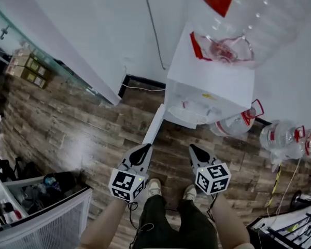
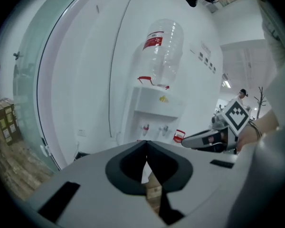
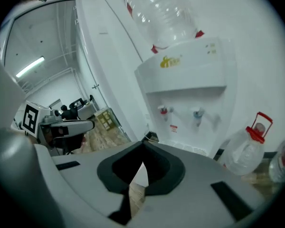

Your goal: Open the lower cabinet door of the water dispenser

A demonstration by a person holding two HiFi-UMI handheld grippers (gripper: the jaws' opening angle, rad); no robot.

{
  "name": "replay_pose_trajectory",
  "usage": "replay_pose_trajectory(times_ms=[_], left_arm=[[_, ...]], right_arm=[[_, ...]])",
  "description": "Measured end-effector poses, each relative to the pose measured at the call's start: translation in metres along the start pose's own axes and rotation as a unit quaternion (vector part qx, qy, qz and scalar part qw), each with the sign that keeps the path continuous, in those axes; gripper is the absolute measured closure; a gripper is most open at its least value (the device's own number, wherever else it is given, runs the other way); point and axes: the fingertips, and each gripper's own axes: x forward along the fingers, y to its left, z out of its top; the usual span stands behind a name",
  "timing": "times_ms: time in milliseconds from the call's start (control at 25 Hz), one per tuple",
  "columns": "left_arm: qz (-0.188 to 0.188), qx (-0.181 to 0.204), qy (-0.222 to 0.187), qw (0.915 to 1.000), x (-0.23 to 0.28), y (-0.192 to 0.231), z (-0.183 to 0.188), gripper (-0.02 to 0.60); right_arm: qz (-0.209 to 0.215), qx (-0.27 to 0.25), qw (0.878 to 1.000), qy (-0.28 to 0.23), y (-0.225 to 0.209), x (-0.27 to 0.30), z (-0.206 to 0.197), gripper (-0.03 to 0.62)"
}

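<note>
The white water dispenser (image 1: 212, 82) stands against the wall with a big clear bottle (image 1: 249, 19) upside down on top. Its lower cabinet door (image 1: 154, 124) hangs swung out to the left, edge-on from above. My left gripper (image 1: 145, 148) and right gripper (image 1: 194, 149) hover side by side in front of the dispenser, apart from it, both shut and empty. In the left gripper view the jaws (image 2: 146, 148) meet below the dispenser (image 2: 154, 108). In the right gripper view the jaws (image 3: 143, 147) meet below the taps (image 3: 180, 113).
Spare water jugs (image 1: 238, 123) (image 1: 282, 136) lie on the wood floor right of the dispenser. A glass partition (image 1: 67, 66) and cardboard boxes (image 1: 28, 69) are at the left. A white mesh basket (image 1: 52, 222) sits at the lower left. My shoes (image 1: 155, 187) stand below the grippers.
</note>
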Motion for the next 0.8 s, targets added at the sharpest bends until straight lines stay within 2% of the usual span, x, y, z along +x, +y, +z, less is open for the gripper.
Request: replay_pose_trajectory(times_ms=[280, 800], left_arm=[[-0.034, 0.054, -0.028, 0.9976, -0.011, -0.053, 0.091, 0.575], [-0.042, 0.095, -0.080, 0.9914, -0.070, -0.130, 0.202, 0.575]], right_arm=[[-0.057, -0.037, 0.996, -0.056, -0.007, -0.099, 0.070, 0.588], [-0.055, -0.091, 0.980, -0.168, 0.036, -0.248, 0.189, 0.588]])
